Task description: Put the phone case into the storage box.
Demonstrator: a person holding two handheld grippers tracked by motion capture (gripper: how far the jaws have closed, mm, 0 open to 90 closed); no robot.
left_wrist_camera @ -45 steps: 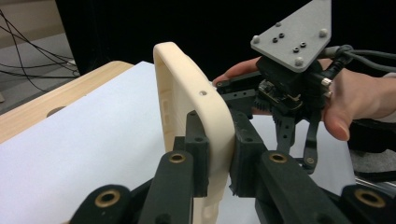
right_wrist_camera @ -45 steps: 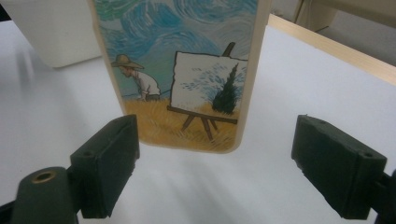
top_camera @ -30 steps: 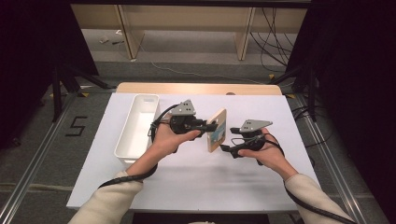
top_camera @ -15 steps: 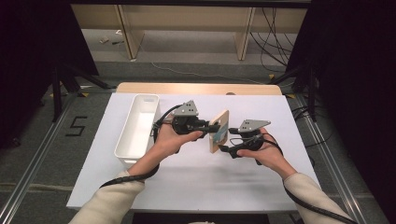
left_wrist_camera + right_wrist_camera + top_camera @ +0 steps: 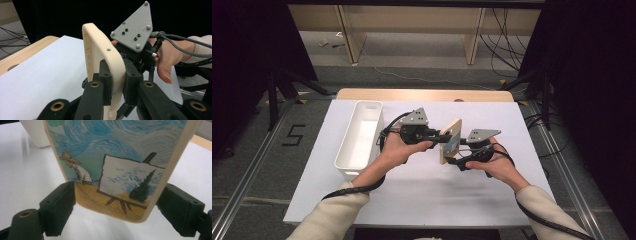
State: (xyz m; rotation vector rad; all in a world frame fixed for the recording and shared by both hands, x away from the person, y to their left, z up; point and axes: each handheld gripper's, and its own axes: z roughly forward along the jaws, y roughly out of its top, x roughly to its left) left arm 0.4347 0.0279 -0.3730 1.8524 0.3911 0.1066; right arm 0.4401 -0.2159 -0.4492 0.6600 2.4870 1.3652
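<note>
- While both hands meet over its middle, the white rectangular table top [image 5: 422,190] carries everything, with a strip of pale wooden edge [image 5: 422,94] showing at twelve o'clock.
- At nine o'clock of the hands, the long white plastic tray [image 5: 360,141] lies lengthwise on the white surface, well apart from the right hand.
- Held up off the table between the two grippers, the cream-rimmed flat case with a painted blue swirling sky [image 5: 450,140] stands on edge, tilted slightly; in the right gripper view its printed face [image 5: 117,167] shows a figure in a straw hat beside an easel.
- At nine o'clock of the case, the left gripper [image 5: 439,136] has its black jaws pressed tight on the thin cream rim [image 5: 105,62], one pad on each face.
- At three o'clock of the case, the right gripper [image 5: 451,156] spans the lower end across its width; the jaws stand wide with a pad against each long edge, so it grips the case too.
</note>
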